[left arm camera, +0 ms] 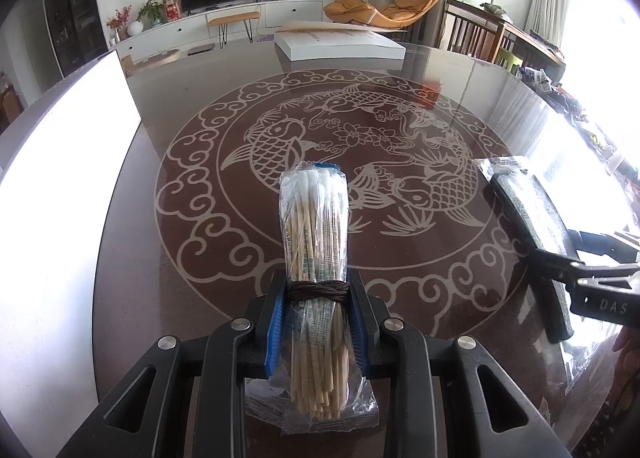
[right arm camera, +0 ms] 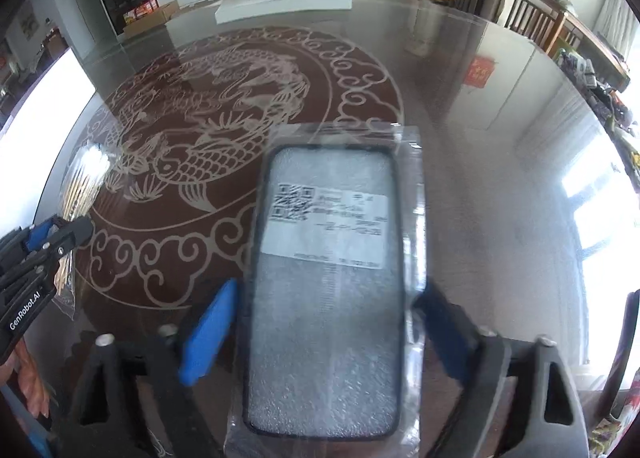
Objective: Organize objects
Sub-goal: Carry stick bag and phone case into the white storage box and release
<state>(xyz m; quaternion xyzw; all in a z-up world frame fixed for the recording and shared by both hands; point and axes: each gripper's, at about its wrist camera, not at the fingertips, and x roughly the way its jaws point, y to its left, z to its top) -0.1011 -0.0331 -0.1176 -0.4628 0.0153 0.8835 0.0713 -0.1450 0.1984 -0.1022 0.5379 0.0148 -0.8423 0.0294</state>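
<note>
A bundle of cotton swabs in clear plastic, tied with brown cord, lies lengthwise between my left gripper's blue pads, which are shut on it just at the cord. The right wrist view shows the same bundle at the far left. A dark phone case in a clear bag with a white label lies flat on the glass table between my right gripper's blue pads. A narrow gap shows beside the left pad, so the jaws stand open around it. In the left wrist view the case sits at the right.
The round glass table bears a fish pattern. A flat white box rests at its far edge, and a bright white panel stands along its left side. Wooden chairs and clutter line the right.
</note>
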